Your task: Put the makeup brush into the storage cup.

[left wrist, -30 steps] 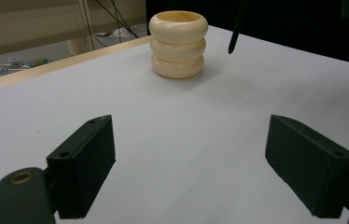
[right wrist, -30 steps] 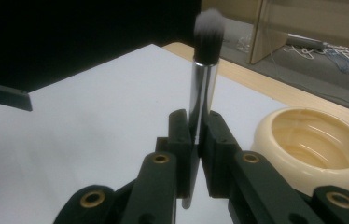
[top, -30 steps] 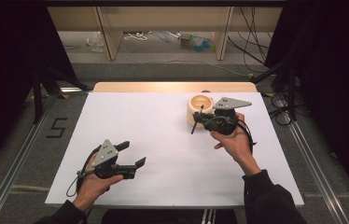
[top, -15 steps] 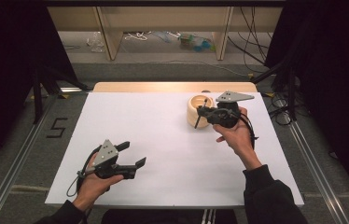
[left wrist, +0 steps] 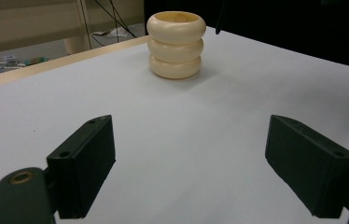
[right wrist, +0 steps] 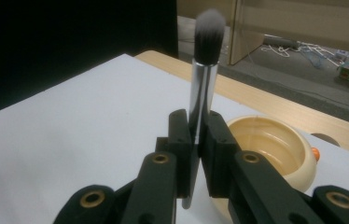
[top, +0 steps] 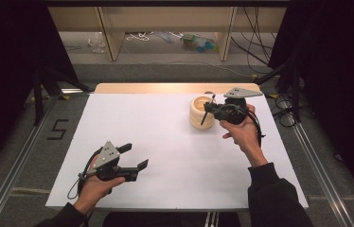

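Observation:
A makeup brush [right wrist: 204, 79] with a silver ferrule and dark, white-tipped bristles stands upright in my right gripper [right wrist: 197, 135], whose jaws are shut on its handle. From above, the right gripper [top: 209, 109] holds the brush [top: 204, 119] just right of a cream ribbed holder [top: 198, 113], over its near rim. The holder's open mouth [right wrist: 275, 144] lies behind the jaws. My left gripper [top: 135, 156] rests low at the near left of the white sheet, open and holding nothing. Between its wide jaws [left wrist: 191, 163] the holder [left wrist: 176, 44] stands far off.
A white sheet [top: 165, 142] covers the table, with a wooden strip [top: 165, 88] along its far edge. Metal rails [top: 19, 175] run down both sides. Cables [top: 284, 111] lie on the floor at the right, and shelving legs [top: 111, 33] stand behind.
The right hand has carried the brush a little to the right and farther from me, slightly higher, beside the holder. The left hand has kept still.

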Demonstrator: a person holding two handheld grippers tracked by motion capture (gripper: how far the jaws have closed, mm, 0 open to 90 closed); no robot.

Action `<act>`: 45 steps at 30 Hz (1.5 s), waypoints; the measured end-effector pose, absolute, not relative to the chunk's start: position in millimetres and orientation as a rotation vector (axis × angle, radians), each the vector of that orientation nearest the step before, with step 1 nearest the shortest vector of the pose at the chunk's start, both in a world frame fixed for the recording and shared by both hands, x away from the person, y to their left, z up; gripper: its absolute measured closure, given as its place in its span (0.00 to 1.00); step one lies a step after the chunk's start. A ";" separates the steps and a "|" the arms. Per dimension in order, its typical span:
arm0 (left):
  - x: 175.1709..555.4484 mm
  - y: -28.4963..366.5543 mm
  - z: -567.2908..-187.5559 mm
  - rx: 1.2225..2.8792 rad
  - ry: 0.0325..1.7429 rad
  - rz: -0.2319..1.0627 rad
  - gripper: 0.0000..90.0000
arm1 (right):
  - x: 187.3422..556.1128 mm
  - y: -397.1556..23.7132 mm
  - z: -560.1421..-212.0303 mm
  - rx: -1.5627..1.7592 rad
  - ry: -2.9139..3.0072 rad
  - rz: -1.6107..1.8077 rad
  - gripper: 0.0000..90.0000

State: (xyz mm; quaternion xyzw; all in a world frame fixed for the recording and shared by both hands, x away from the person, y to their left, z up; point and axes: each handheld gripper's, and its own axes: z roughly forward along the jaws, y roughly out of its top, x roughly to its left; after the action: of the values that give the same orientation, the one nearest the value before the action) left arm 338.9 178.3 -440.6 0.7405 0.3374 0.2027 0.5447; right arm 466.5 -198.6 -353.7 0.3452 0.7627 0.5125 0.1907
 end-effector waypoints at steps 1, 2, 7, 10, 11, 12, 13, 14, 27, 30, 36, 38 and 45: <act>339.3 178.7 -440.2 1.754 0.794 0.483 0.18 | 467.1 -198.9 -352.8 0.970 2.141 1.441 0.93; 339.0 178.5 -440.2 1.745 0.804 0.473 0.18 | 467.3 -198.9 -352.1 0.976 2.126 1.441 0.93; 339.9 179.7 -439.8 1.753 0.787 0.485 0.18 | 468.7 -202.5 -347.0 0.981 2.122 1.432 0.93; 338.9 178.5 -440.0 1.742 0.808 0.477 0.18 | 471.1 -204.1 -344.7 0.990 2.104 1.436 0.93; 338.8 178.3 -440.0 1.742 0.807 0.476 0.18 | 472.0 -204.6 -344.0 0.990 2.103 1.439 0.93; 338.9 178.3 -440.1 1.743 0.806 0.476 0.18 | 472.6 -205.0 -343.3 0.994 2.099 1.434 0.93; 338.9 178.2 -440.2 1.744 0.807 0.476 0.18 | 473.3 -205.2 -342.5 0.998 2.104 1.431 0.93; 339.0 178.2 -440.2 1.744 0.807 0.476 0.18 | 474.3 -205.8 -341.8 0.997 2.098 1.430 0.93; 339.7 178.6 -440.4 1.762 0.793 0.488 0.18 | 484.5 -210.3 -331.9 1.024 2.071 1.423 0.93; 339.4 178.8 -440.2 1.755 0.796 0.487 0.18 | 487.9 -211.6 -328.4 1.022 2.061 1.419 0.93; 339.2 178.4 -440.0 1.756 0.794 0.488 0.18 | 492.7 -208.9 -322.1 1.023 2.067 1.415 0.93; 339.2 178.4 -440.0 1.757 0.792 0.489 0.18 | 495.1 -208.5 -321.4 1.026 2.060 1.410 0.93; 339.1 178.4 -439.9 1.758 0.790 0.491 0.18 | 503.4 -205.6 -318.4 1.028 2.051 1.400 0.93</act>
State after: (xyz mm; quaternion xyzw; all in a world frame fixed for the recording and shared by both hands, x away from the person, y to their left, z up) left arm 339.1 178.4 -439.9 0.7410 0.3329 0.2068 0.5452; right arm 503.4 -205.6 -318.4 0.3727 0.7434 0.5076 0.2252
